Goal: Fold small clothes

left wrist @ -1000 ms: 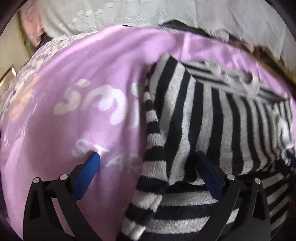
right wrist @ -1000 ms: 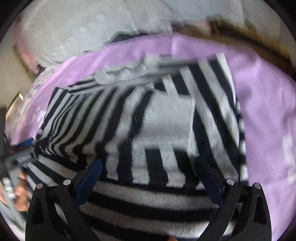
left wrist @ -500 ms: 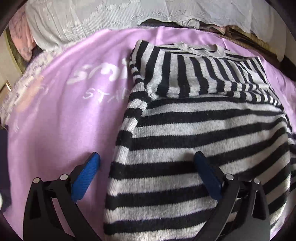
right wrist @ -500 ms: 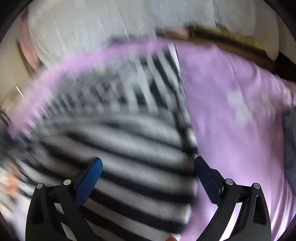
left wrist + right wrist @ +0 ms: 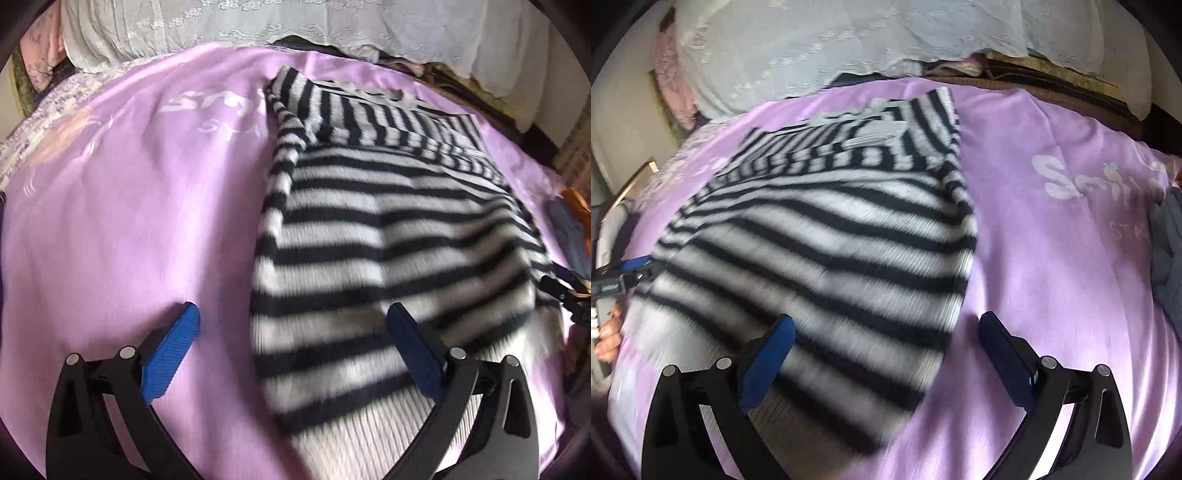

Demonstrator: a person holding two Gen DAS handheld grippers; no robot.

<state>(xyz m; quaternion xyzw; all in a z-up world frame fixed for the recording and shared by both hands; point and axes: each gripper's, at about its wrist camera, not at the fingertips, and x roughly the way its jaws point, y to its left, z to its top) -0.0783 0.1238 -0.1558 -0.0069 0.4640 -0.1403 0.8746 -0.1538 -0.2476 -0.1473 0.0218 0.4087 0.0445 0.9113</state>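
A black-and-white striped knit sweater (image 5: 388, 229) lies flat on a lilac blanket (image 5: 129, 221), neck end away from me, both sleeves folded in over the body. My left gripper (image 5: 291, 347) hovers open over the sweater's near left edge, holding nothing. In the right wrist view the same sweater (image 5: 831, 236) fills the left half, and my right gripper (image 5: 886, 354) stands open above its near right corner, also holding nothing. The other gripper's tip (image 5: 631, 273) and a hand (image 5: 607, 332) show at that view's left edge.
The lilac blanket (image 5: 1052, 258) carries white lettering (image 5: 1089, 177) right of the sweater. White lace fabric (image 5: 295, 22) is piled along the far edge. A dark grey garment (image 5: 1167, 258) lies at the far right. A floral cloth (image 5: 44, 118) borders the blanket's left.
Both grippers have pulled back toward the near hem and risen. The sweater, close under the cameras a second ago, now lies at full length with sleeves folded in.
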